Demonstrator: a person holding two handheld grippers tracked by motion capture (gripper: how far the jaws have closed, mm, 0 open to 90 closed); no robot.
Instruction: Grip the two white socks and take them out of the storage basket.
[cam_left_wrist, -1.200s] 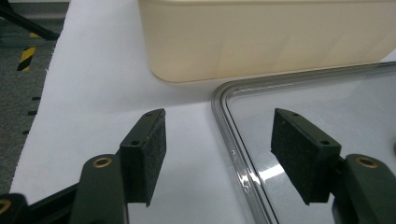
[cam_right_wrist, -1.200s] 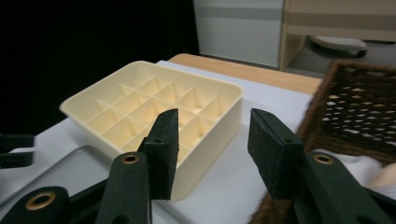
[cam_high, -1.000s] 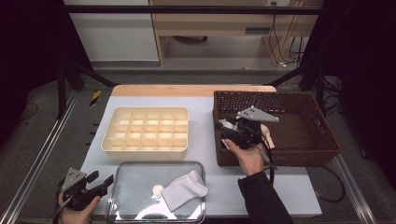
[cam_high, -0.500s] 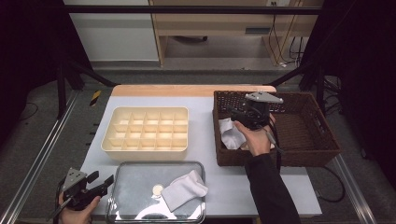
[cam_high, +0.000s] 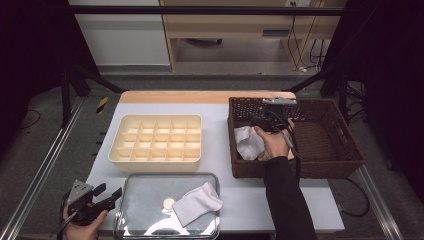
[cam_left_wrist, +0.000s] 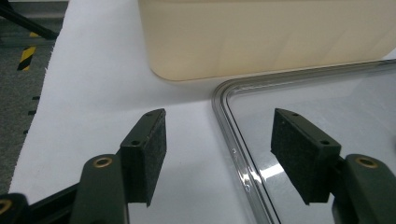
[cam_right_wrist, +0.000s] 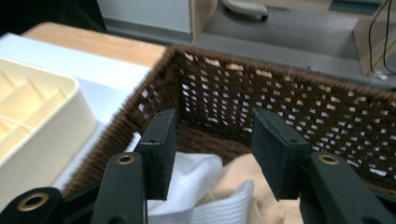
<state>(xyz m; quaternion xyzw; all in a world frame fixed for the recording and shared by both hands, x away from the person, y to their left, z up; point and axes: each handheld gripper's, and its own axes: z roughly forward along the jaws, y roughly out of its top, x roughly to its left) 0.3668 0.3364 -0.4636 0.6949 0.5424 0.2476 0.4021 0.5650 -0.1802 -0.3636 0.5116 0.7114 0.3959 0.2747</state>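
My right gripper (cam_high: 262, 121) hangs inside the brown wicker basket (cam_high: 345, 150), near its back left corner. Its jaws stand open and have just been closing a little, with nothing between the pads (cam_right_wrist: 161, 154). Below them lie a white cloth (cam_right_wrist: 189, 175) and a beige cloth (cam_right_wrist: 236, 184); the white cloth (cam_high: 248, 142) lies at the basket's left side. My left gripper (cam_high: 109, 191) rests open at the table's front left, its jaws (cam_left_wrist: 219, 149) astride the metal tray's rim (cam_left_wrist: 233, 140).
A cream divider tray (cam_high: 155, 142) with several compartments sits mid-table. The metal tray (cam_high: 135, 210) at the front holds a white cloth (cam_high: 197, 202) and a small round piece (cam_high: 169, 202). The table's front and left edges are close to my left hand.
My right gripper has moved from the basket's front left toward its back wall and sunk a little. The white cloth now lies uncovered beside the hand. The left gripper has stayed put.
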